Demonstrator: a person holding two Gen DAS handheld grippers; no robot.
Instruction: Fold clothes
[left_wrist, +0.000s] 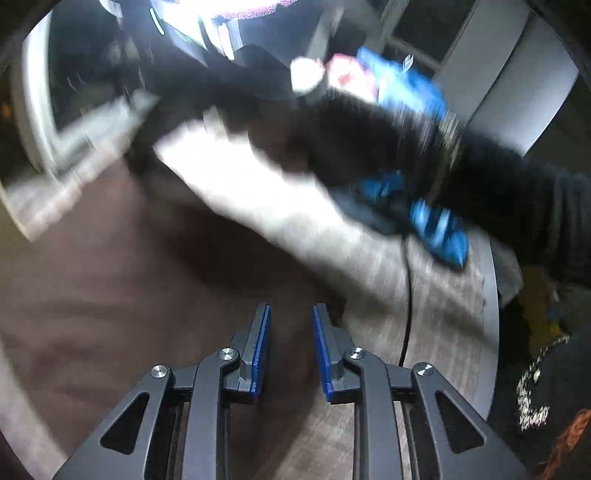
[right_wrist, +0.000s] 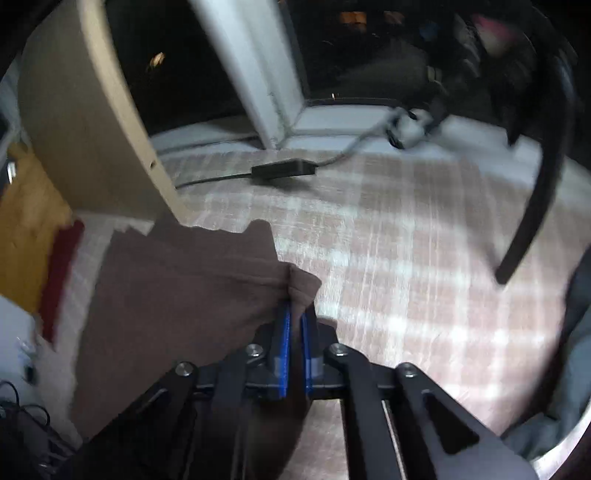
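Observation:
A brown garment lies spread on the wood-grain table. My right gripper is shut on a bunched edge of it, and a fold of brown cloth sticks up past the blue pads. In the left wrist view my left gripper hangs over the same brown garment. Its blue pads stand apart with nothing pinched between them. A person's black sleeve crosses the upper right of that view, blurred, with blue parts of a tool below it.
A black power brick with its cable lies at the table's far side by a white window frame. A black chair back curves in at the right. Yellow and red cloth lies left, grey fabric right.

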